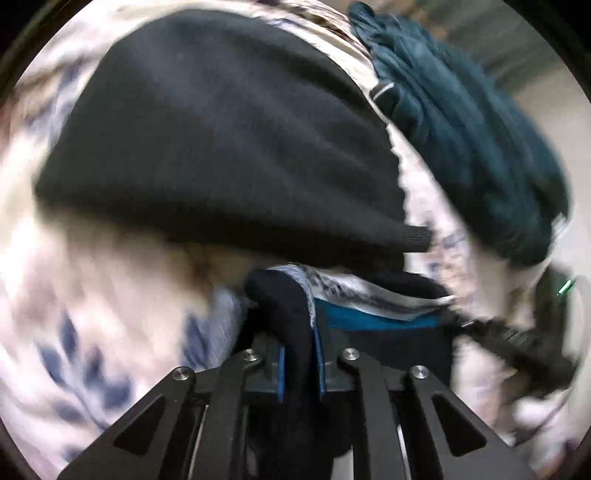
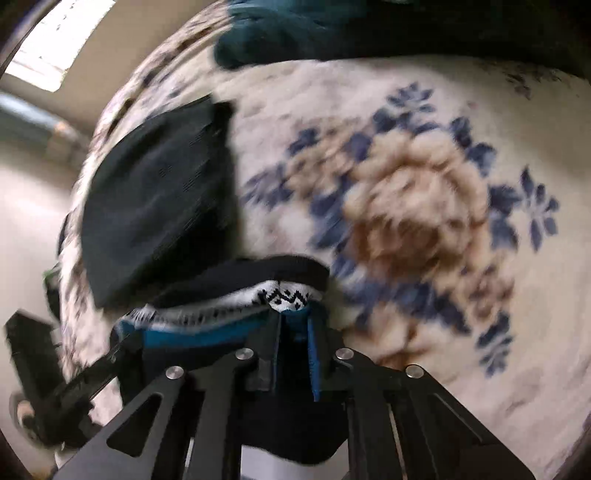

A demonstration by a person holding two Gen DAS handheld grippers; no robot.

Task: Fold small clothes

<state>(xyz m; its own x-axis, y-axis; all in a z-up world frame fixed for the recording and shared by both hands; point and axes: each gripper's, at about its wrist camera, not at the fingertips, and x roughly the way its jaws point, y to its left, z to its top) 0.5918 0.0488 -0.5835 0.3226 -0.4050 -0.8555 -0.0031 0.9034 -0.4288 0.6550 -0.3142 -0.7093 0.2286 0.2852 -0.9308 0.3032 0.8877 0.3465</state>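
Both grippers hold one small garment, a dark knit piece with a white patterned band and a teal stripe [image 1: 369, 295], stretched between them above a floral blanket. My left gripper [image 1: 299, 354] is shut on its dark end. My right gripper [image 2: 293, 332] is shut on its other end [image 2: 284, 299], where the black-and-white zigzag pattern shows. A folded black garment [image 1: 221, 140] lies flat on the blanket beyond the left gripper and shows at the left of the right wrist view [image 2: 155, 199]. Both views are blurred by motion.
A white blanket with blue and tan flowers [image 2: 406, 206] covers the surface. A crumpled dark teal garment [image 1: 461, 125] lies at the far edge, also in the right wrist view [image 2: 280, 33]. Pale floor lies beyond the blanket's edge [image 2: 29, 229].
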